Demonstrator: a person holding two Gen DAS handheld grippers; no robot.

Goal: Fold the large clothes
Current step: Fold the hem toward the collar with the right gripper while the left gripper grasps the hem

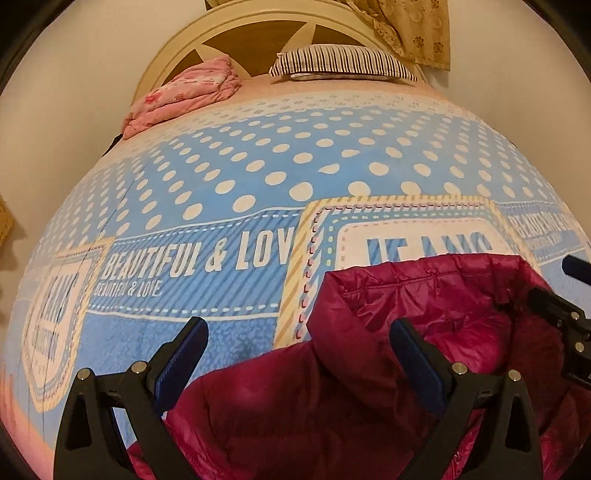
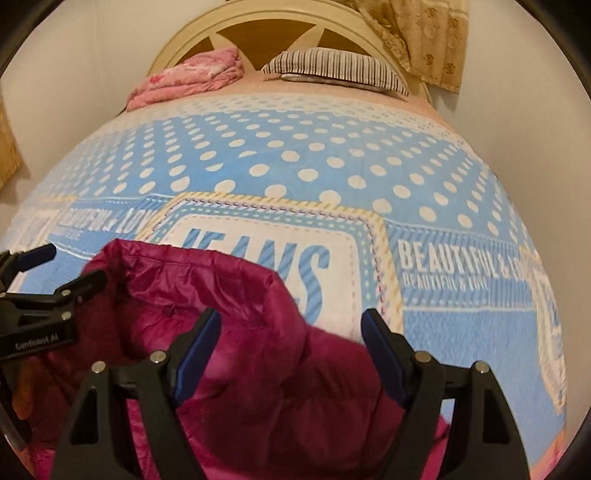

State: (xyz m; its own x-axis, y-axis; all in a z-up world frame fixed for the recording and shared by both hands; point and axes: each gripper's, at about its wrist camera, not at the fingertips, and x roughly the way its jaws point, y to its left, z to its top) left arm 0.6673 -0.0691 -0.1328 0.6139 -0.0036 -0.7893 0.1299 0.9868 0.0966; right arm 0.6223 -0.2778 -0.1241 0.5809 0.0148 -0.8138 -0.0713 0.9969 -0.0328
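A magenta hooded puffer jacket (image 1: pixel 369 387) lies on the near part of the bed, hood opening (image 1: pixel 461 321) upward toward the headboard. It also shows in the right wrist view (image 2: pixel 258 369). My left gripper (image 1: pixel 299 328) is open, its fingers straddling the jacket's left shoulder and hood edge, nothing held. My right gripper (image 2: pixel 291 321) is open over the jacket's right shoulder, nothing held. The right gripper shows at the right edge of the left wrist view (image 1: pixel 557 291), and the left gripper at the left edge of the right wrist view (image 2: pixel 55 269), both open.
The bed carries a blue blanket (image 1: pixel 258 166) with white polka dots and "JEANS" lettering. A folded pink quilt (image 1: pixel 184 96) and a striped pillow (image 1: pixel 343 61) lie by the cream headboard (image 1: pixel 258 26). A patterned curtain (image 1: pixel 417 29) hangs at the upper right.
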